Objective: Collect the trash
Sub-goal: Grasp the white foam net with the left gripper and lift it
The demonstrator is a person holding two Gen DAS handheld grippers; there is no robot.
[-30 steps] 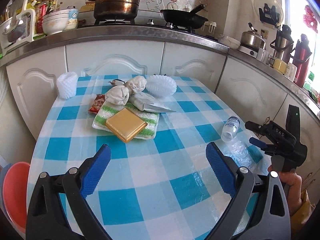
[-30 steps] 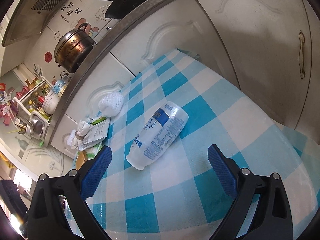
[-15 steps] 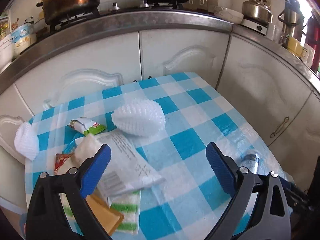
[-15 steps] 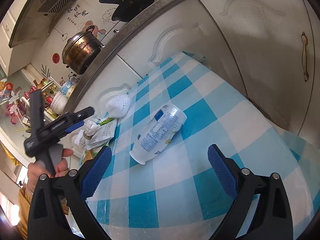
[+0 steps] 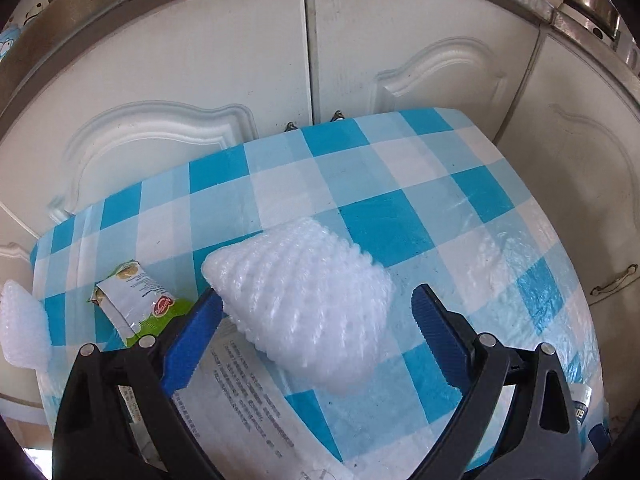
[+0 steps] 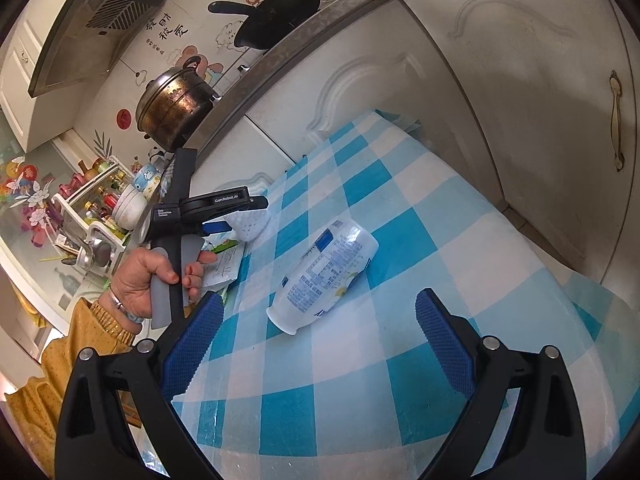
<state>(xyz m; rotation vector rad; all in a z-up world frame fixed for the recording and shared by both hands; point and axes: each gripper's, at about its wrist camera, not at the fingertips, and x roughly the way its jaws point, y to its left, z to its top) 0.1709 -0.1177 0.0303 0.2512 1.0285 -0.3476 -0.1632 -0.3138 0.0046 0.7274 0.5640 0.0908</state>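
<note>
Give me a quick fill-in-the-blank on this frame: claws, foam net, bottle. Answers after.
1. The left claw is ____ around the white foam fruit net.
2. The white plastic bottle with a blue label is lying on its ____ on the blue-and-white checked tablecloth.
3. The open right claw holds ____.
4. Left of the net lies a ____-and-white snack wrapper.

Missing words: open; side; nothing; green

A white foam fruit net (image 5: 304, 300) is lying puffed up at the centre of the left wrist frame, overlapping a flat printed wrapper (image 5: 248, 412) below it. A white plastic bottle with a blue label (image 6: 324, 276) is lying on its side mid-frame in the right wrist view.
</note>
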